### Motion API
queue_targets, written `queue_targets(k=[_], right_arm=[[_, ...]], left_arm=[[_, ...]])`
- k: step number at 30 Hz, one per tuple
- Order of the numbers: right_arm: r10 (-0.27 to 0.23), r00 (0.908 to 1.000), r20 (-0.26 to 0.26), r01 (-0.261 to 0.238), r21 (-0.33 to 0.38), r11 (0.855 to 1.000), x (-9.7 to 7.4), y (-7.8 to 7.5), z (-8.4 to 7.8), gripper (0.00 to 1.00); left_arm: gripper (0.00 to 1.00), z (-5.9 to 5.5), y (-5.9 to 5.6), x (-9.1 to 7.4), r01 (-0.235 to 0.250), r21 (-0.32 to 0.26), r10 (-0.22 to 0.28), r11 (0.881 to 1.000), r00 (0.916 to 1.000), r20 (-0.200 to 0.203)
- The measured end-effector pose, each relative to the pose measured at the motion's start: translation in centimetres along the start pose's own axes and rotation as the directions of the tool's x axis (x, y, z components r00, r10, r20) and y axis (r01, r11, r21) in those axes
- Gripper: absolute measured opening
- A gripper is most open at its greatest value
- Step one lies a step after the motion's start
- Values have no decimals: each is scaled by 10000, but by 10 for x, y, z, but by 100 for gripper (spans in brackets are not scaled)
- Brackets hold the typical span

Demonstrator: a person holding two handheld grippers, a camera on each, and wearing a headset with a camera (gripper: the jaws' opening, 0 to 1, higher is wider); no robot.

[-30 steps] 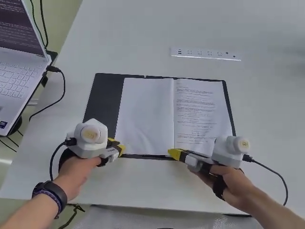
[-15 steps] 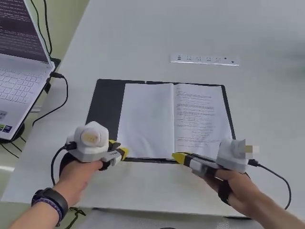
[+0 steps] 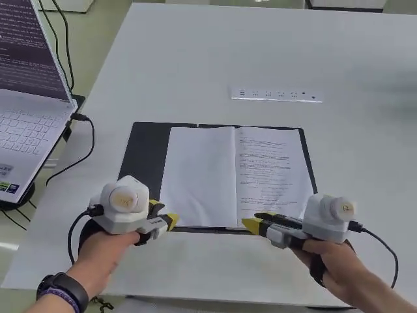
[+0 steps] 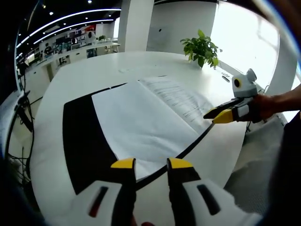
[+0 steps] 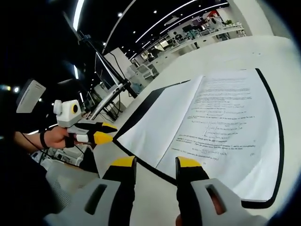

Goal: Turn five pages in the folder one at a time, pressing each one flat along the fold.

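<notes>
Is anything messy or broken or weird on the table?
No, nothing stands out. The folder lies open and flat, and its blank page and printed page look smooth, with no creases or tears. The left tool and right tool are both open and empty by its near edge.

Count: 2 grippers, the left gripper (image 3: 168, 220) and the right gripper (image 3: 251, 223). 1 folder (image 3: 146, 156), open, near edge just ahead of both sets of tips. 2 pages showing: 1 blank page (image 3: 199, 176) ahead of the left gripper, 1 printed page (image 3: 270, 173) ahead of the right. 1 laptop (image 3: 26, 117) off to the left gripper's left. 1 power strip (image 3: 276, 95) beyond the folder, well past both. 1 potted plant (image 4: 202, 47) far ahead in the left gripper view. 1 wristwatch (image 3: 62, 287) behind the left gripper.
</notes>
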State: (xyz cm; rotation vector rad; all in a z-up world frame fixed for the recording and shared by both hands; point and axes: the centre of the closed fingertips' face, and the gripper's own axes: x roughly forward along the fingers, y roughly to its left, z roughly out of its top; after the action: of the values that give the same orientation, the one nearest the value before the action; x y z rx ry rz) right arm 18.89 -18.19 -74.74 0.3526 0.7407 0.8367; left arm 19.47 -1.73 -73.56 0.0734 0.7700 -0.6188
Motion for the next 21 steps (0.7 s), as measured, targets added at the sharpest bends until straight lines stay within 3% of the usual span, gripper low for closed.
queue_targets(k=[12,21], right_arm=[[-229,9997,-4,227,-1258,9918,-27,-5,9,40],[-551,9978,369,599,-1439,9878,-55,-14,17,47]], left_arm=[[29,15,-7,-14,-20,691,10,9976,9999,144],[35,15,-6,-27,-73,869,57,9962,9998,192]])
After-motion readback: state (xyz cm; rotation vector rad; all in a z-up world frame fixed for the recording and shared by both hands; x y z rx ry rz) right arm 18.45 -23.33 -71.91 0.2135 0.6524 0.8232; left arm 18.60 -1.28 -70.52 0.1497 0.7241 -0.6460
